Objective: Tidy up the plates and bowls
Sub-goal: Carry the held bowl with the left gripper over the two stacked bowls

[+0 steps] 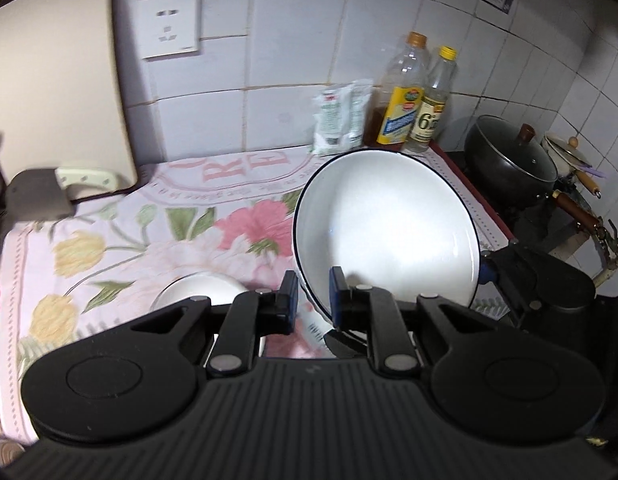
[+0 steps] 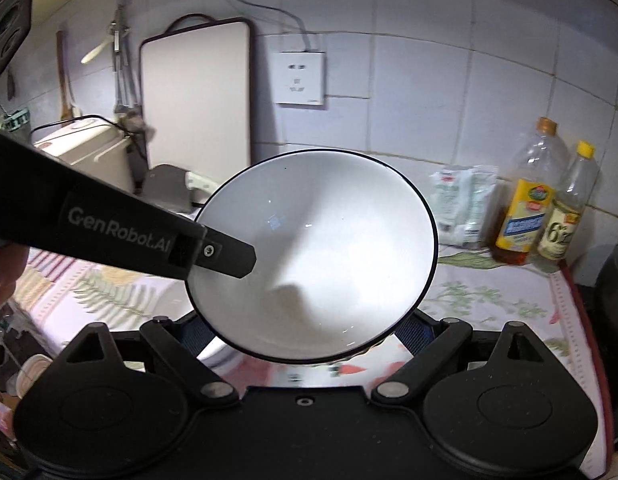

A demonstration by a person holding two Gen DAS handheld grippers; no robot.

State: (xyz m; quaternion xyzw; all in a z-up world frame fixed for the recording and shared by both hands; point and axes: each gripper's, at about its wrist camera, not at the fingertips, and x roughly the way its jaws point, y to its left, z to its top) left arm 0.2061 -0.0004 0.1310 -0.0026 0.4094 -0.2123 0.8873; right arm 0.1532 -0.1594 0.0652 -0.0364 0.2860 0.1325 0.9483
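In the left wrist view, the left gripper (image 1: 313, 300) has its jaws clamped on the near rim of a white plate (image 1: 389, 232) edged with a thin dark line. The plate fills the centre right of the frame, lifted clear of the floral cloth (image 1: 109, 248) and tilted, its hollow face turned toward the camera and its far rim raised toward the tiled wall. Being round, it has no long axis to speak of; its face points up and back at the lens. At the right edge of the plate the right gripper (image 1: 487, 270) meets the rim, but whether its jaws are closed on it I cannot tell. In the right wrist view the same plate sits in the middle of the frame, its lower rim hiding the right gripper's fingertips, while the left gripper's black arm reaches in from the left to the plate's left rim. A small white bowl (image 1: 201, 290) rests on the cloth at lower centre left of the left view. Two oil bottles (image 1: 417, 96) stand at the wall at upper right, and a dark lidded wok (image 1: 509, 160) sits further right.
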